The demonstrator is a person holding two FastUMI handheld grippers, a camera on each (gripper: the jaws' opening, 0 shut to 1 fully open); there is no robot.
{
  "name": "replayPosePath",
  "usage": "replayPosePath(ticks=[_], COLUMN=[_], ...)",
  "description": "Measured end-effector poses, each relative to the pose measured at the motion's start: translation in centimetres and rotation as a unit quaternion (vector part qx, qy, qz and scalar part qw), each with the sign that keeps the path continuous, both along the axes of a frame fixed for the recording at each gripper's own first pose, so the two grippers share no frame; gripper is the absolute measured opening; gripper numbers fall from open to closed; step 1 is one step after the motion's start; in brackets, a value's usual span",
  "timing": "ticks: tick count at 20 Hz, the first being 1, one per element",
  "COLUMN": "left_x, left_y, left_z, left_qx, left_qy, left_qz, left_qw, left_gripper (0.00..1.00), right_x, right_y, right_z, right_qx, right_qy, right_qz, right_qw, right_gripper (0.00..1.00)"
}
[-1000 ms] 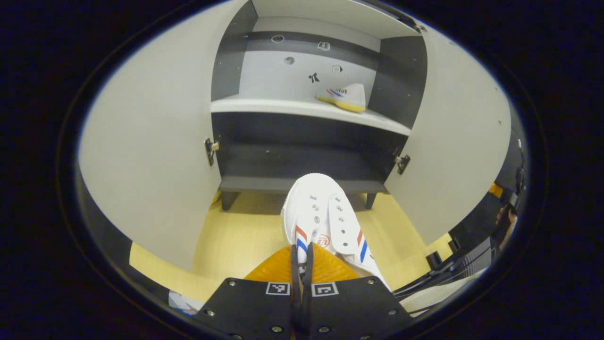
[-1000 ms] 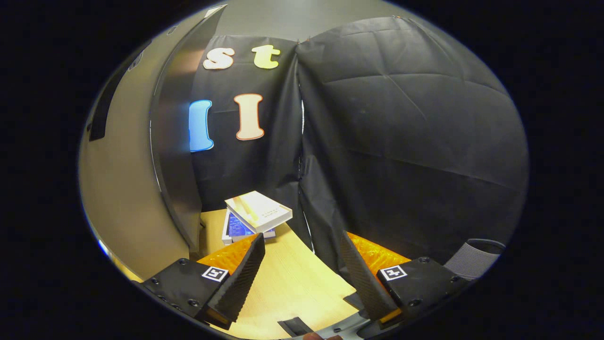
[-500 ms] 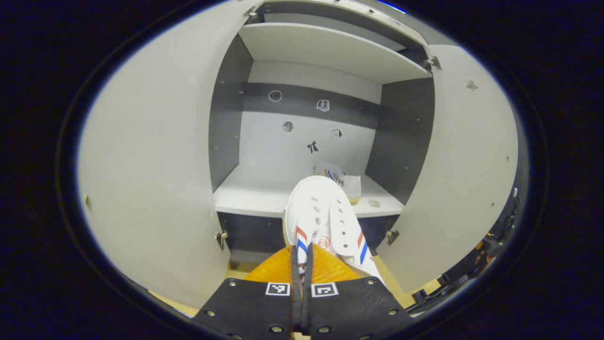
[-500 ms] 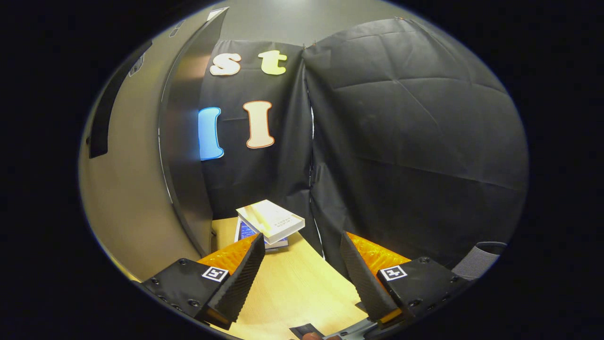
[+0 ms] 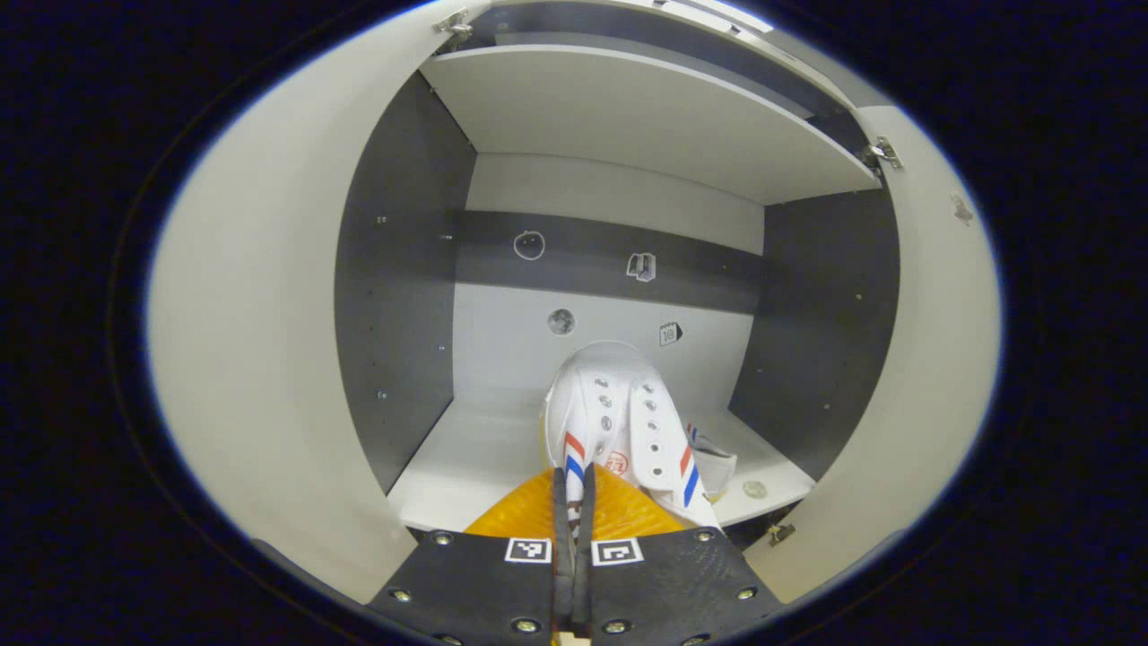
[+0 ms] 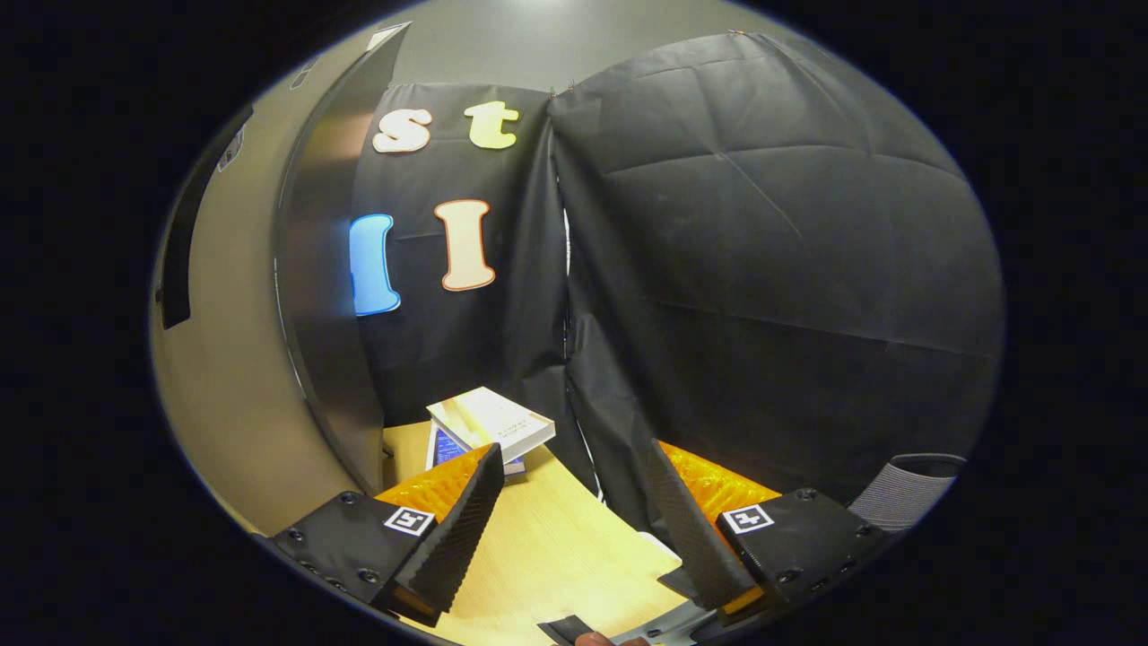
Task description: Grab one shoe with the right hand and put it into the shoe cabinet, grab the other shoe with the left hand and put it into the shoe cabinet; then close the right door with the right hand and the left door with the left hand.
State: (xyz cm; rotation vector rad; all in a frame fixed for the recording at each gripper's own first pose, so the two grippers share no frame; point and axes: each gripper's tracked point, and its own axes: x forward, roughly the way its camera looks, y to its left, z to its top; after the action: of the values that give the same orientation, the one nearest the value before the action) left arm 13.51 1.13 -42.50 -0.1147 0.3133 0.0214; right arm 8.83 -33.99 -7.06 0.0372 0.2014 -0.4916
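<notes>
In the left gripper view my left gripper (image 5: 572,489) is shut on the heel of a white canvas shoe (image 5: 619,422) with red and blue stripes. The shoe points into the open shoe cabinet (image 5: 404,269), held above its white shelf (image 5: 466,458). A second white shoe (image 5: 713,462) lies on that shelf to the right, mostly hidden behind the held one. Both cabinet doors, the left door (image 5: 260,359) and the right door (image 5: 933,359), stand open. In the right gripper view my right gripper (image 6: 574,484) is open with nothing between its fingers, above the wooden floor (image 6: 547,556).
In the right gripper view a grey door panel (image 6: 233,377) rises on the left, edge on. Two stacked books (image 6: 489,426) lie on the floor by the black cloth wall. A grey ribbed bin (image 6: 906,484) stands at the far right.
The left gripper has risen and moved forward with the shoe, from floor height to between the doors at the shelf. The right gripper has shifted only slightly and stays open.
</notes>
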Motion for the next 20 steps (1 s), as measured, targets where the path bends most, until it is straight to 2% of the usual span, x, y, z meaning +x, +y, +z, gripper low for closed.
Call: replayPosePath(ticks=[3,4,5,8,11,13,14,17,18,19,20], left_x=[-0.3,-0.2,-0.2,-0.2,-0.3,-0.1,0.2,0.3,0.3,0.7,0.7], left_y=[0.0,0.1,0.2,0.0,0.1,-0.1,-0.1,0.1,-0.3,-0.6,-0.8], left_z=[0.0,0.2,0.2,0.0,-0.2,-1.1,-2.1,-2.8,-1.8,-0.5,0.8], left_qx=[0.0,0.002,0.005,0.008,0.001,-0.009,-0.01,0.01,0.005,0.001,0.003], left_qy=[0.002,0.003,0.004,0.016,0.037,0.049,0.052,0.062,0.042,0.013,-0.01], left_qz=[0.009,0.012,0.015,0.018,0.023,0.027,0.029,0.029,0.023,0.019,0.013], left_qw=[1.0,1.0,1.0,1.0,0.999,0.998,0.998,0.998,0.999,1.0,1.0], left_gripper=[0.01,0.01,0.01,0.01,0.0,0.01,0.01,0.02,0.06,0.19,0.23], right_x=[0.0,0.0,0.0,-0.1,0.2,0.5,0.8,1.8,2.2,2.5,2.8], right_y=[-0.7,-0.8,-0.9,-1.7,-2.3,-2.8,-3.0,-3.2,-3.0,-2.9,-2.6], right_z=[-0.2,-0.1,-0.1,-0.2,-0.1,0.1,0.1,-0.3,-0.2,-0.2,-0.7], right_qx=[-0.003,-0.001,0.002,0.004,0.007,0.006,0.009,0.021,0.024,0.025,0.026], right_qy=[0.005,0.004,0.003,0.004,0.005,0.002,0.0,0.005,0.003,0.003,0.008], right_qz=[-0.009,-0.013,-0.016,-0.027,-0.032,-0.035,-0.035,-0.031,-0.027,-0.022,-0.017], right_qw=[1.0,1.0,1.0,1.0,0.999,0.999,0.999,0.999,0.999,0.999,0.999], right_gripper=[1.0,0.97,1.0,0.97,1.0,0.96,1.0,0.99,0.99,0.99,0.99])
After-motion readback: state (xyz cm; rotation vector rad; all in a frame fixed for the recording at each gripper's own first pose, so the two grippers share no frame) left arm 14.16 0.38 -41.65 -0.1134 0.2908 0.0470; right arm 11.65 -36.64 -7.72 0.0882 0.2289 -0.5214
